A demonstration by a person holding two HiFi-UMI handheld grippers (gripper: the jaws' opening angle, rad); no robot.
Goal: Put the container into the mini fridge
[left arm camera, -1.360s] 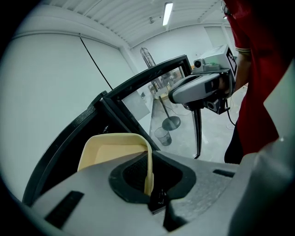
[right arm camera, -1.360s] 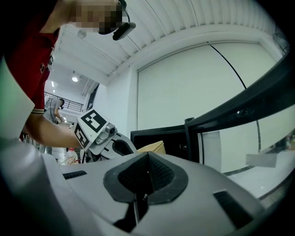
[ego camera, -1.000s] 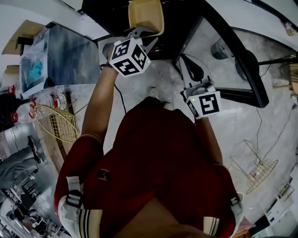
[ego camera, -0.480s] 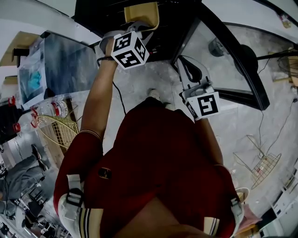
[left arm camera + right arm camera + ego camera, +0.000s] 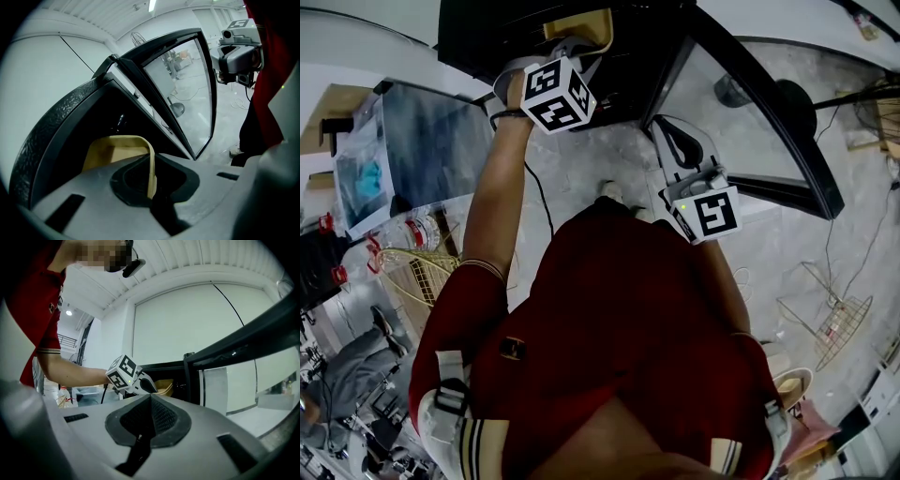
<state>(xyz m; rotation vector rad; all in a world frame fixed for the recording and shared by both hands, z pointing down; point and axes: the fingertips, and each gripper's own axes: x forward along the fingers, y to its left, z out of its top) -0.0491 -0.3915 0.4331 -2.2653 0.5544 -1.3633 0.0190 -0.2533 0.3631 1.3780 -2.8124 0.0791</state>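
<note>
The left claw (image 5: 151,183) pinches the tan container (image 5: 115,151) by its rim inside the mini fridge (image 5: 51,126); the right claw (image 5: 150,414) is closed, empty.

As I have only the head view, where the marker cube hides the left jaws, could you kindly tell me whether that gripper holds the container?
Observer: Yes. In the left gripper view, the left gripper is clamped on the side wall of the tan container.
Operator: Is it inside the fridge?
Observer: The right gripper view shows it at the open front of the mini fridge. I cannot tell whether it rests on anything.
Operator: And the other gripper?
Observer: The right gripper has its jaws together, with nothing between them.
</note>
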